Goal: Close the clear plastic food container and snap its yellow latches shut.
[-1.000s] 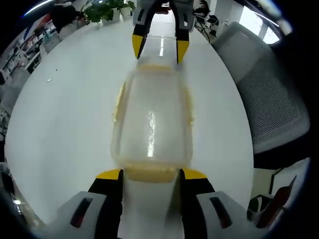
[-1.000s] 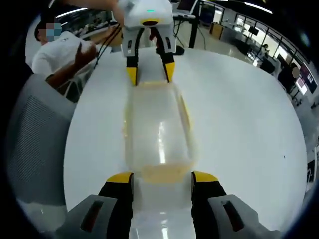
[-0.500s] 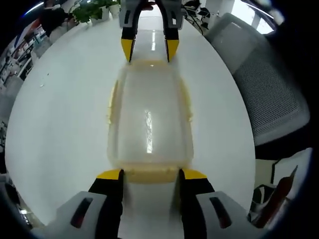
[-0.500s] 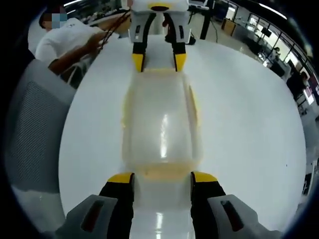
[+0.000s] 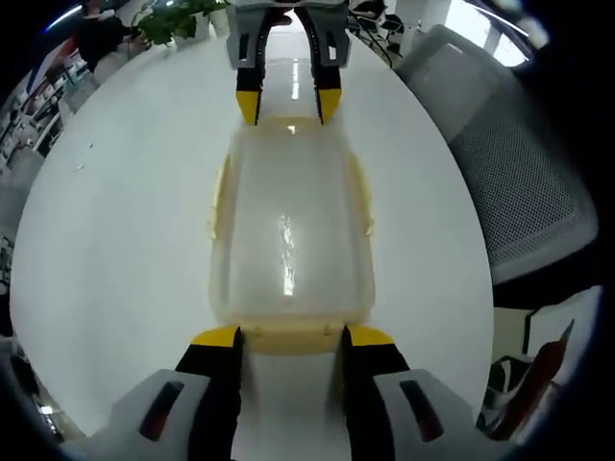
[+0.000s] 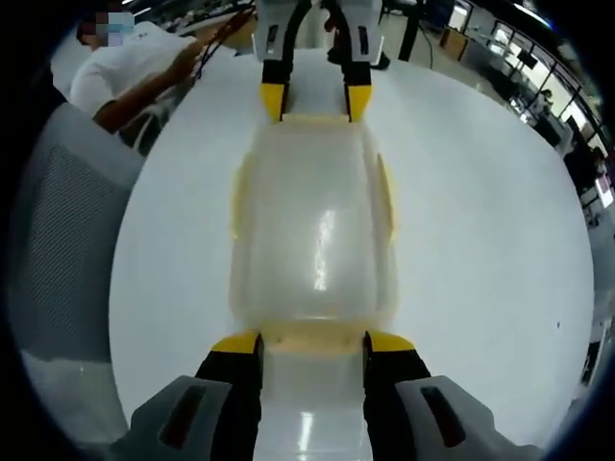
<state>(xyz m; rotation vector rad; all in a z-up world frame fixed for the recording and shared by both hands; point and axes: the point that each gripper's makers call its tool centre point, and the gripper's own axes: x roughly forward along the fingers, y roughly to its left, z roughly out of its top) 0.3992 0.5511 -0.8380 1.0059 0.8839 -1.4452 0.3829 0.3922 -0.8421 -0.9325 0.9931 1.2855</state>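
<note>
Presently the clear container [image 5: 288,235] is sitting lengthwise at the centre of the white table [image 5: 115,211], lid already down, with a gripper facing each short end. In the left gripper view the left gripper [image 5: 288,336] is standing at 6 o'clock, jaws parted to either side of the near yellow end latch [image 5: 288,336], tips just beside the rim and clamping nothing; the right gripper [image 5: 288,104] is facing it at 12 o'clock, likewise spread about the far latch. The right gripper view is showing the mirror arrangement: right gripper [image 6: 312,344] at 6, left gripper [image 6: 315,101] at 12. Side latches [image 5: 219,197] are showing as pale yellow strips along the long edges; whether they are engaged cannot be told.

Risks, as judged: the container is looking light and the table slick, so uneven pressure from the two ends is likely to skate or tip it; a jaw tip is liable to slip off the narrow latch; a badly seated lid could stop a latch snapping home.

A grey mesh chair [image 5: 519,182] is standing at 3 o'clock, plants [image 5: 192,19] at 11. No readable brand, label or writing is appearing anywhere.
</note>
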